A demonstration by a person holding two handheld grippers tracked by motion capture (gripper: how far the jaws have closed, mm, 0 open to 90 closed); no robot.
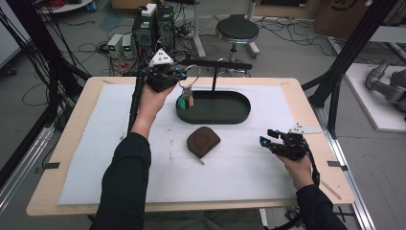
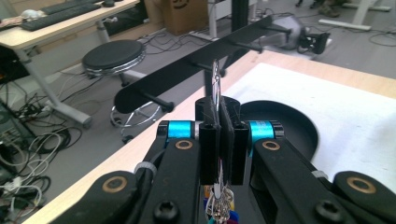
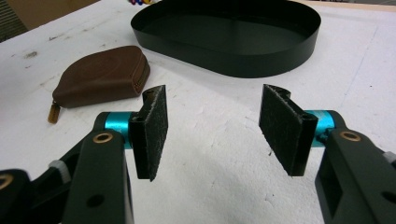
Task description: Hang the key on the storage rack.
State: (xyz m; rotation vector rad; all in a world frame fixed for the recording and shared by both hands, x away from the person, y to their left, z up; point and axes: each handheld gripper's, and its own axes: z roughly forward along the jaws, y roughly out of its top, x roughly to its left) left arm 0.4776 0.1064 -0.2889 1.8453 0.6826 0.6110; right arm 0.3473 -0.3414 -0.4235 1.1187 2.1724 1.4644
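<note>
Left gripper (image 1: pixel 184 76): I've got it pinching the key ring (image 2: pixel 215 79), upper centre, just short of the rack (image 2: pixel 187 70).
Right gripper (image 1: pixel 268 139): spread, idle, lower right.
Left to do: hook a peg (image 2: pixel 156 100), I'd say.

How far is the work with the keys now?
Done: the left gripper has lifted the key ring, keys hanging over the black tray. In hand: raising it toward the peg rack. Left: hooking it on a peg. The right gripper rests open.
</note>
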